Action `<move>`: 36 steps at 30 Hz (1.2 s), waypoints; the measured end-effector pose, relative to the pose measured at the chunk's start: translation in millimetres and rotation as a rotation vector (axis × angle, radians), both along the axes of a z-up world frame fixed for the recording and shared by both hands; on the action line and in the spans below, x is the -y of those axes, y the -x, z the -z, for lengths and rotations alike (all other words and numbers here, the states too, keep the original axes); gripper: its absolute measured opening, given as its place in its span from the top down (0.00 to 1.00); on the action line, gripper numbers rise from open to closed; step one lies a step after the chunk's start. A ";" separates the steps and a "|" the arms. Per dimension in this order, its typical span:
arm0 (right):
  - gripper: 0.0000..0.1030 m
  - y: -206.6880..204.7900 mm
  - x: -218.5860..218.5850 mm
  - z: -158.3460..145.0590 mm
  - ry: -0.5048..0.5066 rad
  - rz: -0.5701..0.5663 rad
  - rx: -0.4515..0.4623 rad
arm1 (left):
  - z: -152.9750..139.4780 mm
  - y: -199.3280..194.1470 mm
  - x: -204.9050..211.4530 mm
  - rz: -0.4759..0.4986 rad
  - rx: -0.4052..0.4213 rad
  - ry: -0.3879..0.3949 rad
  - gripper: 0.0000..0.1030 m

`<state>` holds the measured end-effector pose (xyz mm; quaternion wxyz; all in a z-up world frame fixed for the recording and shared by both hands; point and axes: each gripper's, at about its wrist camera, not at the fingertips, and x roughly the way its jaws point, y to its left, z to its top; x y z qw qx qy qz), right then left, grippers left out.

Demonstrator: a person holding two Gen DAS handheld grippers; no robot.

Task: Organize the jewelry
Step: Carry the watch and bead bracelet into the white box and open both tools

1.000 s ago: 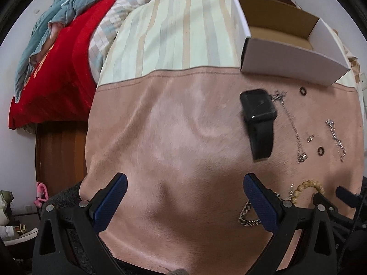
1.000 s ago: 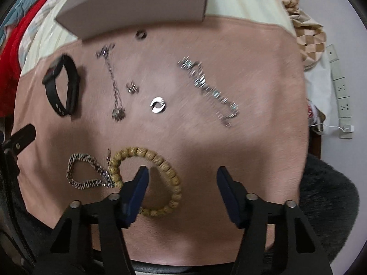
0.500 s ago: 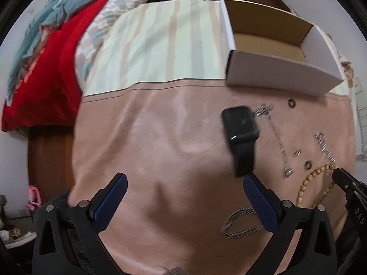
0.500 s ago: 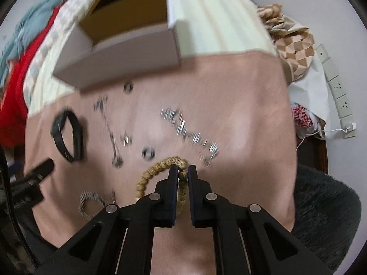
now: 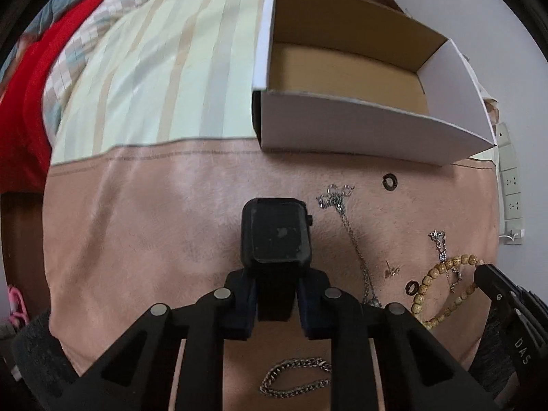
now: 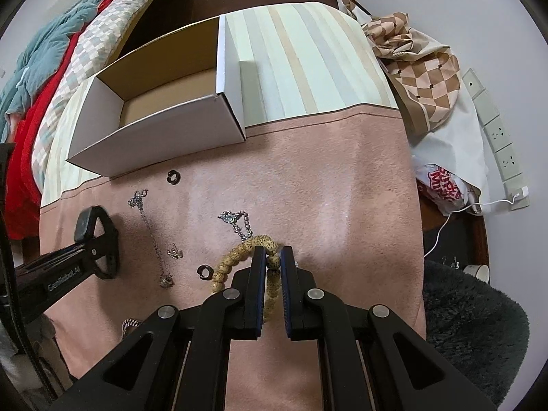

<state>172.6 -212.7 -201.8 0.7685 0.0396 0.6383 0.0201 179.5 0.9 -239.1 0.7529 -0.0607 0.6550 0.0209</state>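
Note:
My left gripper (image 5: pixel 275 282) is shut on the strap of a black smartwatch (image 5: pixel 275 231), also seen in the right wrist view (image 6: pixel 89 227). My right gripper (image 6: pixel 273 257) is shut on a wooden bead bracelet (image 6: pixel 236 257), which also shows in the left wrist view (image 5: pixel 441 287). An open white cardboard box (image 5: pixel 359 126) with a brown inside stands at the far edge of the pink mat (image 5: pixel 154 222); it shows in the right wrist view (image 6: pixel 154 137) too. On the mat lie a thin silver necklace (image 5: pixel 352 236), a sparkly chain (image 6: pixel 238 224), dark rings (image 5: pixel 389 182) and a curb-link chain bracelet (image 5: pixel 294 382).
A striped cloth (image 5: pixel 164 68) lies behind the mat. Red and teal bedding (image 6: pixel 37 78) is at the far left. A checked cloth and a plastic bag (image 6: pixel 445 185) sit at the right with a wall power strip (image 6: pixel 493 126). A dark fuzzy rug (image 6: pixel 472 335) is lower right.
My left gripper closed on the smartwatch strap. My right gripper closed on the bead bracelet and lifted it toward the box; both views moved closer to the box.

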 end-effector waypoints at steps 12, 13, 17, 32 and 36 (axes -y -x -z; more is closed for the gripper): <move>0.91 -1.8 -9.9 -32.4 -0.123 -0.038 0.060 | -67.5 2.7 8.6 0.061 0.172 -0.040 0.86; 0.91 -2.8 -11.8 -37.5 -0.130 -0.042 0.069 | -72.2 0.7 8.1 0.061 0.180 -0.035 0.86; 0.91 -7.2 -19.9 -60.4 -0.166 -0.064 0.104 | -88.2 -12.7 -2.3 0.063 0.212 0.001 0.86; 0.91 -106.4 -46.0 -123.2 -0.202 -0.179 0.215 | -116.5 -110.7 -13.6 0.068 0.225 0.144 0.86; 0.91 -135.7 -54.0 -97.4 -0.199 -0.198 0.171 | -92.4 -133.1 -14.7 0.064 0.158 0.186 0.86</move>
